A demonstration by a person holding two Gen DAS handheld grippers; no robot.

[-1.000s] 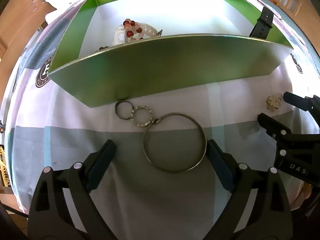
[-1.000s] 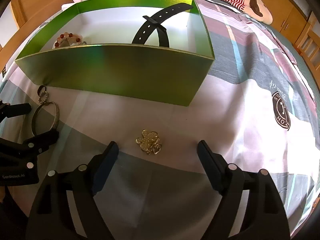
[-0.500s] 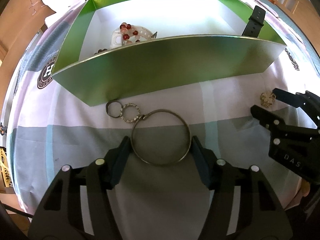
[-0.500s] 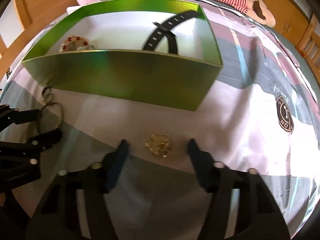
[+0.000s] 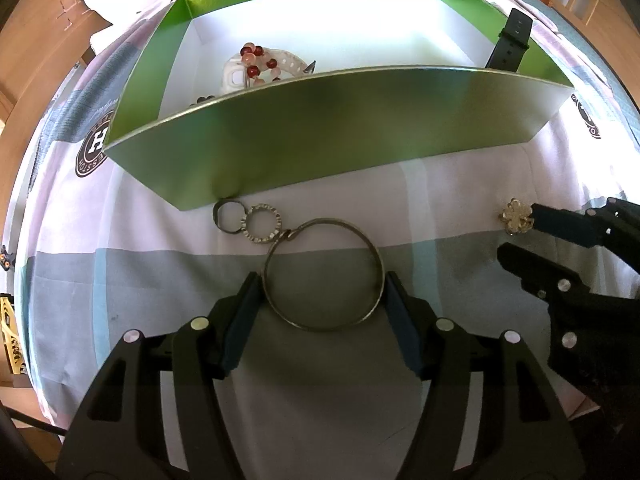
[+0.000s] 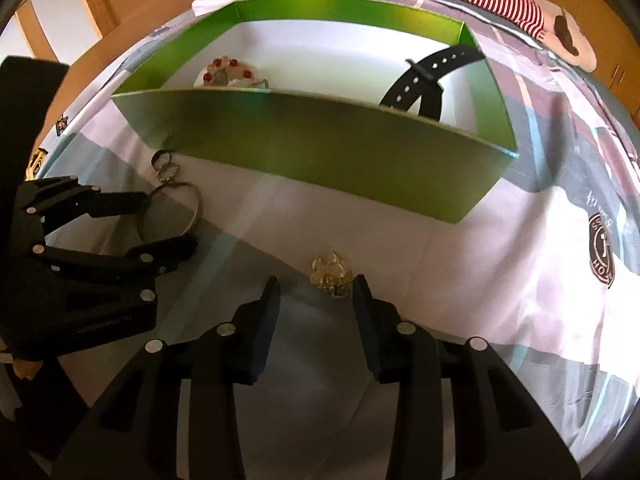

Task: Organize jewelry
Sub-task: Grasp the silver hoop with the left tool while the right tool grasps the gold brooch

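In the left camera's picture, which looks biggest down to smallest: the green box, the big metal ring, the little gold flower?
1. Green box, by far the largest.
2. Big metal ring.
3. Gold flower, smallest.
The ring lies nearer the camera, but the gaps are plain.

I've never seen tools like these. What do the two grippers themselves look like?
Both the left gripper and the right gripper are matte black plastic with two flat, dark fingers, angular cut-out frames and round silver screw heads. The left one's side carries small lettering, unreadable here. No cables or sleeves show.

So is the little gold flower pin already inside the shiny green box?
No, the little gold flower pin lies on the bedsheet in front of the shiny green box, just ahead of the right gripper.
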